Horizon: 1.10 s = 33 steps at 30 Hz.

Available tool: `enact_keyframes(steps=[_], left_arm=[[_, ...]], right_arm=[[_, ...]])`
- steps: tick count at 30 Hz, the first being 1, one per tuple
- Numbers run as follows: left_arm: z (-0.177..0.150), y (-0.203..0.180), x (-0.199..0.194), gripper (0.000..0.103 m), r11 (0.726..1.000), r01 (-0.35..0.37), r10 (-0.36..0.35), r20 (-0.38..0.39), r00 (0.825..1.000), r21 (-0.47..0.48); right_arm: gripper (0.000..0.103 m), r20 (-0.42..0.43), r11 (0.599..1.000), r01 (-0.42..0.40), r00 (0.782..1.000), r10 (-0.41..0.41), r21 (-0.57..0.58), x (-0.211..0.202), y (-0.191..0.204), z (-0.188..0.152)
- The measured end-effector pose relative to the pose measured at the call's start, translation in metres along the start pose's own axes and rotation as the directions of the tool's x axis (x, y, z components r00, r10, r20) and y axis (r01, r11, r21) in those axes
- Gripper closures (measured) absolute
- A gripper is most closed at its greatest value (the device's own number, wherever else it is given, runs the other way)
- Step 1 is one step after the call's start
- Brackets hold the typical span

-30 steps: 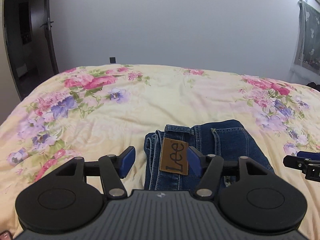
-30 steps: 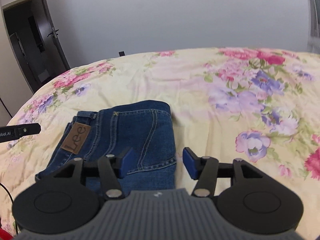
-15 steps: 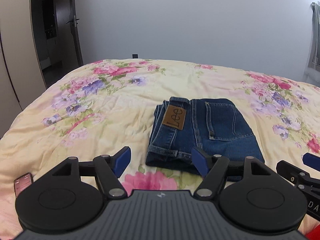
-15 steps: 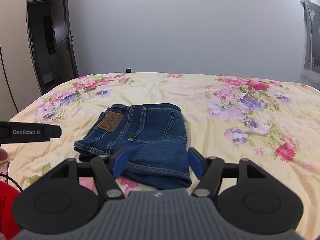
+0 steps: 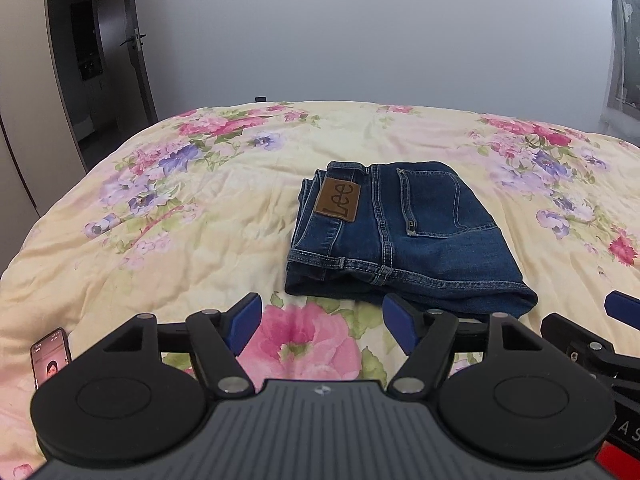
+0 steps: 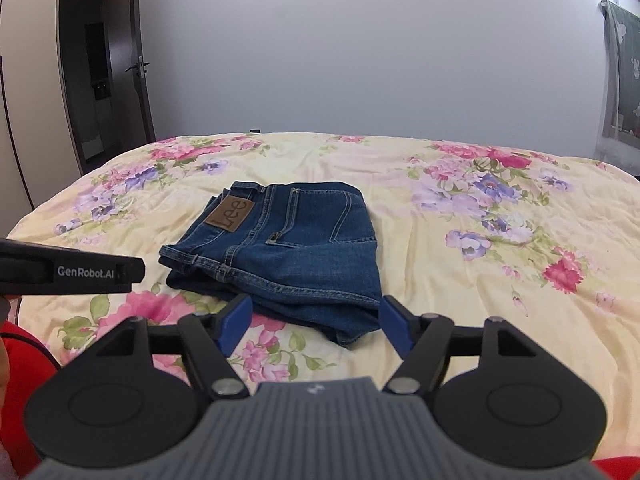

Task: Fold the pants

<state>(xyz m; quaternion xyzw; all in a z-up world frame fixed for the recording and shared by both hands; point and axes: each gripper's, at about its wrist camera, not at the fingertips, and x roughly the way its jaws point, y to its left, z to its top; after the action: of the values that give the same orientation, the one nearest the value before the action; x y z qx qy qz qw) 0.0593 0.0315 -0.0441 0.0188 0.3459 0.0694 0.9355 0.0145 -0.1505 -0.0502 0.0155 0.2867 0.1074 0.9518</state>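
Pants (image 5: 404, 236) folded, underside hidden | right hand-held gripper (image 6: 314, 322) wide, just opening, empty

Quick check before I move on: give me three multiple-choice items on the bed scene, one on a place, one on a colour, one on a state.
1. Where does the phone lie?
A. On the jeans
B. On the bedspread's near left part
C. By the door

2. What colour is the patch on the jeans?
A. Brown
B. White
C. Green

3. How do the jeans lie?
A. Spread out full length
B. Hanging from a gripper
C. Folded into a compact bundle on the bedspread

Answers: 1 B, it shows at the left wrist view's lower left edge; 2 A, brown with dark lettering; 3 C, layered edges show, and both the left gripper and the right gripper are open and empty.
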Motion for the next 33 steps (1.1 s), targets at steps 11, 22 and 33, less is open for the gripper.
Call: enact_keyframes(steps=[11,22,33], left_arm=[[-0.0011,0.0009,-0.0013,0.022,1.000,0.001,-0.001,0.001,1.000,-0.001],[-0.0010,0.0010,-0.0019,0.022,1.000,-0.002,0.002,0.001,1.000,0.001],[-0.0009,0.0013,-0.0041,0.022,1.000,-0.005,0.005,0.006,1.000,0.007]], right_arm=[[0.037,0.008,1.000,-0.003,1.000,0.003,-0.013,-0.0003,0.0026,0.0021],[0.037,0.006,1.000,-0.002,1.000,0.003,-0.014,-0.0007,0.0027,0.0019],[0.035,0.011,1.000,-0.005,1.000,0.005,-0.017,-0.0022,0.0031,0.0021]])
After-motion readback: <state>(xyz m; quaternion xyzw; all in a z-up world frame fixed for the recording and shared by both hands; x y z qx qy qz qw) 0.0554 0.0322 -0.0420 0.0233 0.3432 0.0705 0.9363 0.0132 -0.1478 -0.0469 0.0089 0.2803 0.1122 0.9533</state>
